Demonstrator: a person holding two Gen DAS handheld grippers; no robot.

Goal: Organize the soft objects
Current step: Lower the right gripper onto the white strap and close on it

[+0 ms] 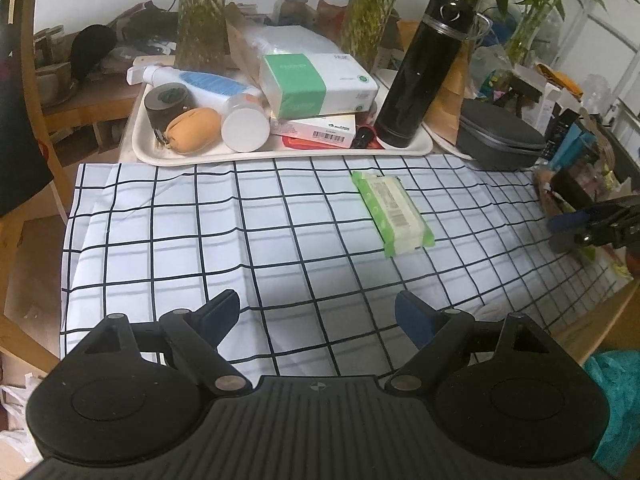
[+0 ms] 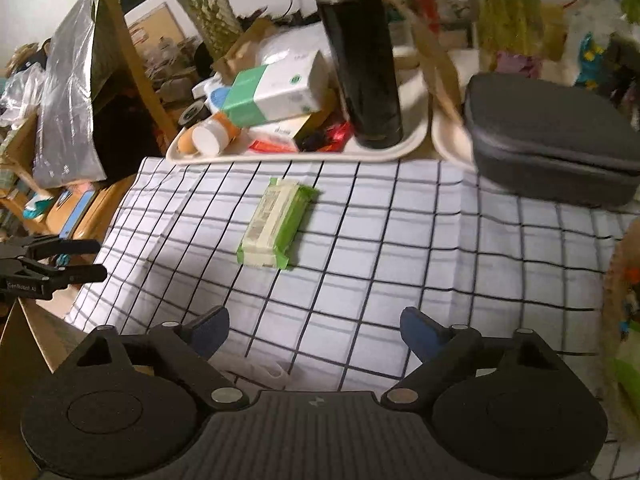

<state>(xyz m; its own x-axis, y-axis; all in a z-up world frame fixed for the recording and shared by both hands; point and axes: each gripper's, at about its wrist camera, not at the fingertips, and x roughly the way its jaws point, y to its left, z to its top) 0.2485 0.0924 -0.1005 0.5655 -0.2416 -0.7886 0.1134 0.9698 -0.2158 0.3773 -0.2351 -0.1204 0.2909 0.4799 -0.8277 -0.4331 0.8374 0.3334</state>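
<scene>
A green and white pack of wet wipes (image 1: pixel 392 212) (image 2: pixel 276 222) lies flat on the white checked cloth (image 1: pixel 240 240) (image 2: pixel 400 248), label side up. My left gripper (image 1: pixel 318 318) hovers open over the near edge of the cloth, nothing between its blue-padded fingers; the pack lies ahead and to its right. My right gripper (image 2: pixel 314 330) is also open and empty, with the pack ahead and slightly left. Each gripper shows at the edge of the other's view, the right gripper (image 1: pixel 592 224) and the left gripper (image 2: pixel 60 260). A green and white tissue pack (image 1: pixel 316 84) (image 2: pixel 276 94) rests on the tray.
A cream tray (image 1: pixel 280 154) (image 2: pixel 304 156) behind the cloth holds a black flask (image 1: pixel 424 76) (image 2: pixel 360 52), a spray bottle (image 1: pixel 196 80), a tan pouch (image 1: pixel 194 130), a white-capped jar (image 1: pixel 245 126) and boxes. A dark grey zip case (image 1: pixel 500 140) (image 2: pixel 556 140) sits at the right. Plants stand behind.
</scene>
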